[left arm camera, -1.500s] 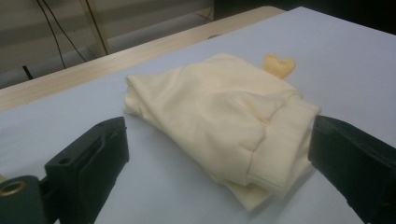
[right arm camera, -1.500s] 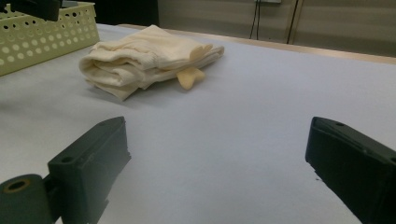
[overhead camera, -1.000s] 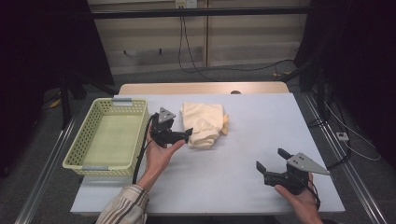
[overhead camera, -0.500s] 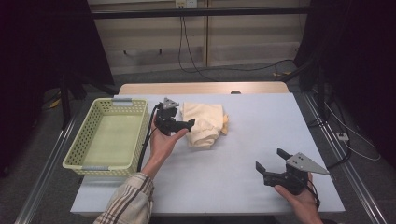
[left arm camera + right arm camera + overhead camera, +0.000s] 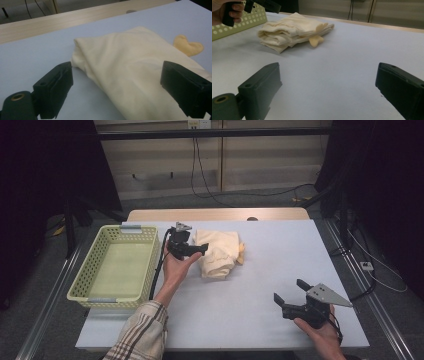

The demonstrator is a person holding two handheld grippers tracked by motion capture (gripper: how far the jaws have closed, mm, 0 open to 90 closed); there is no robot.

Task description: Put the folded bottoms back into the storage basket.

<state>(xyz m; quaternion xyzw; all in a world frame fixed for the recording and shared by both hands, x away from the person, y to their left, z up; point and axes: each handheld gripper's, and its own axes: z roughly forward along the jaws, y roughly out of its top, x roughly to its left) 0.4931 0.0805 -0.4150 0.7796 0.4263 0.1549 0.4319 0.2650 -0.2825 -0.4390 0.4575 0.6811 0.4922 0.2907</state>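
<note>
A folded cream cloth lies in the middle of the white table, with a small yellow heart-shaped piece at its right edge. My left gripper is at the cloth's far left corner and points right at it. In the left gripper view its jaws stand wide on either side of the cloth without pressing on it; they have just been closing a little. My right gripper rests open near the table's front right, with nothing between its jaws, and faces the cloth from a distance.
A pale green perforated basket stands at the table's left, close to my left hand. A wooden strip runs along the far edge. Cables hang and lie beyond the table at the back and right.
My left hand has moved away from me along the cloth's left side, toward its far corner. The right gripper has stayed where it was.
</note>
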